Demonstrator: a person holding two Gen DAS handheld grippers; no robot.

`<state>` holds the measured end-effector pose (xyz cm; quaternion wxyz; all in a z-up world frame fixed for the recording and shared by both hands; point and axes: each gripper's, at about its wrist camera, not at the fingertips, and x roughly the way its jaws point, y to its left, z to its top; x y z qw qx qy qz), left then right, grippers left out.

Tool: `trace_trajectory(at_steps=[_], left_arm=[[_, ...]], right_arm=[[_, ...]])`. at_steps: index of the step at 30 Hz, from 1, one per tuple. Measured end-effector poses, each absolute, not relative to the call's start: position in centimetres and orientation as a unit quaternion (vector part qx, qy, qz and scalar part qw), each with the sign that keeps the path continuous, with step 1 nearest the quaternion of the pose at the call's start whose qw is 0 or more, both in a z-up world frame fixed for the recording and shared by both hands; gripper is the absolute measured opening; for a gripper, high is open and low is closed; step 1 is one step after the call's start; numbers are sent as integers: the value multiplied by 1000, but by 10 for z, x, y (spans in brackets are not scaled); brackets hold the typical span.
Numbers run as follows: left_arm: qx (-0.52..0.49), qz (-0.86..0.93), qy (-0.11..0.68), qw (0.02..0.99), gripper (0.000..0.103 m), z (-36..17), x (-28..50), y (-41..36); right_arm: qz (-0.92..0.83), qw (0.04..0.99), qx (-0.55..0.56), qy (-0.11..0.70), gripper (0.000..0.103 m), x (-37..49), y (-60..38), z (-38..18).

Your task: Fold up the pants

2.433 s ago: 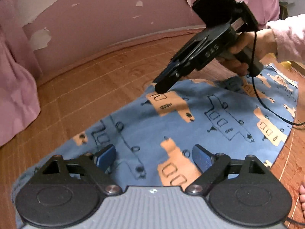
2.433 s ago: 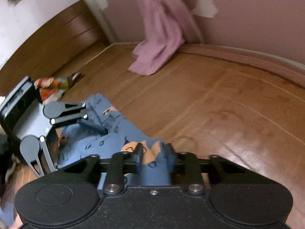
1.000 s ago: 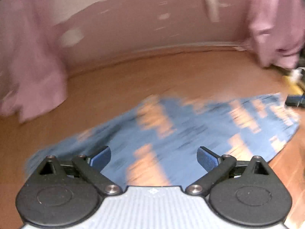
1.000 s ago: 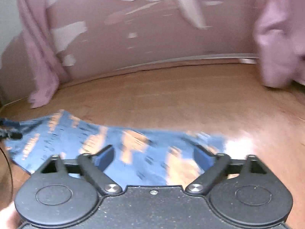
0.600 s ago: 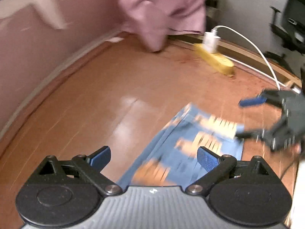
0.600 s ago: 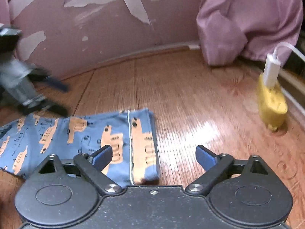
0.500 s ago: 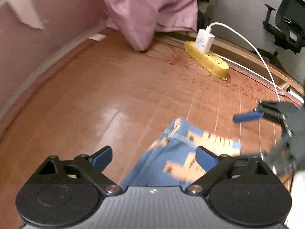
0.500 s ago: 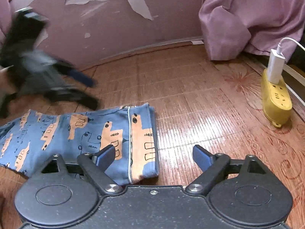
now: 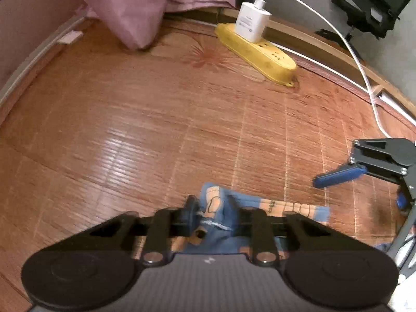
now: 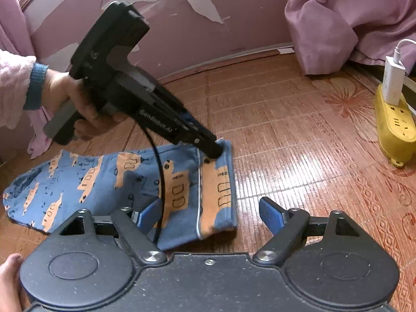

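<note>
"GenRobot.AI" on left claw (image 10: 217, 152); pinching pants (image 10: 130, 179).

left gripper (image 9: 212, 214) body covering most of the pants (image 9: 273, 205) in its own view, right gripper (image 9: 364, 171) running off that frame's right edge, blurring slightly, office chair (image 9: 371, 2) getting cropped at top right

Peeling pink wall (image 10: 169, 13), glossy bamboo-mat floor (image 9: 156, 109), pink curtain (image 10: 351, 20), yellow power strip (image 9: 256, 52), office chair (image 9: 369, 2).

Left hand-held gripper (image 9: 212, 217) clamped, right (image 10: 208, 212) agape
</note>
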<state>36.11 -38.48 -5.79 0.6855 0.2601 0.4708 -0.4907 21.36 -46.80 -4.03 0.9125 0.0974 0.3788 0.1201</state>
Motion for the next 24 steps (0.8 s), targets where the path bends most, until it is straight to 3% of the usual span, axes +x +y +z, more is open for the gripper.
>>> trace_trajectory(at_steps=[5,8,16,24], left_arm=[[256,-478,448,711,15,-56,350,-380],[296,-465,394,736,10,-51,328,-381],[393,-448,238,767,9,-46,265,-375],[429,-456,161,763,8,-43,236,-365]], right_arm=[[117,912,98,381,84,215,-469,-43],[113,911,95,385,84,216,-471,-45],[101,910,98,390,84,222,-484,-48],[180,909,103,361,78,242,-491,-46]])
